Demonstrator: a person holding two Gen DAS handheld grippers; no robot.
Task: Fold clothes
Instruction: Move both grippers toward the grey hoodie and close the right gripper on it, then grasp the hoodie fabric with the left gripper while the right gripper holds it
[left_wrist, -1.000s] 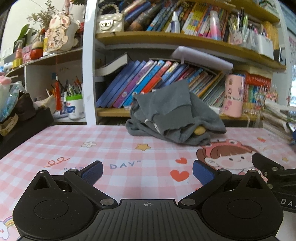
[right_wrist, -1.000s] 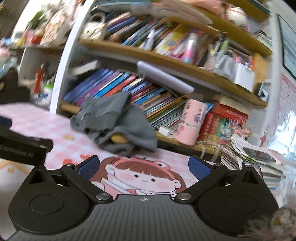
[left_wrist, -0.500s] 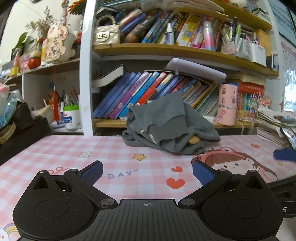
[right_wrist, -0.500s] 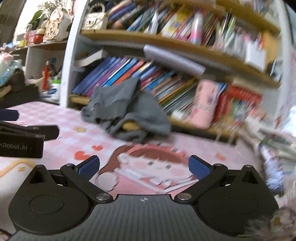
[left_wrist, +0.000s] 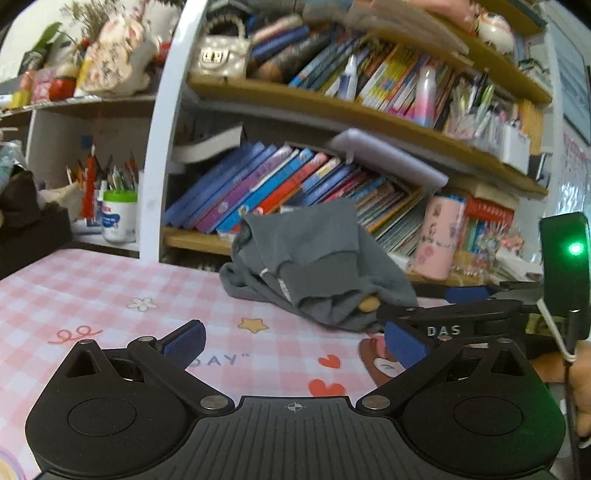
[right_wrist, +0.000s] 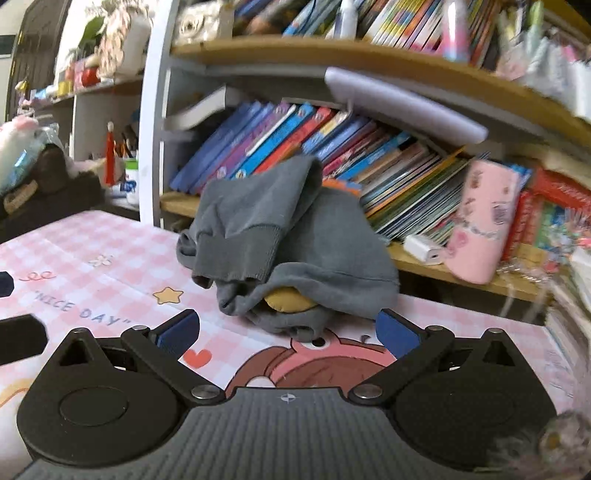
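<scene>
The grey garment (right_wrist: 280, 236) is lying crumpled at the desk's (right_wrist: 96, 273) far edge, against the bookshelf (right_wrist: 369, 59). The right gripper (right_wrist: 286, 328) is now closing in on it, jaws wide and empty; the left gripper (left_wrist: 291, 341) is trailing, equally spread, so grasping looks imminent.

Child's room: crammed bookshelf (left_wrist: 332, 206), cartoon tablecloth (left_wrist: 110, 295)

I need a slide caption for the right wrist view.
Open right gripper faces a crumpled grey garment on the pink table.
</scene>
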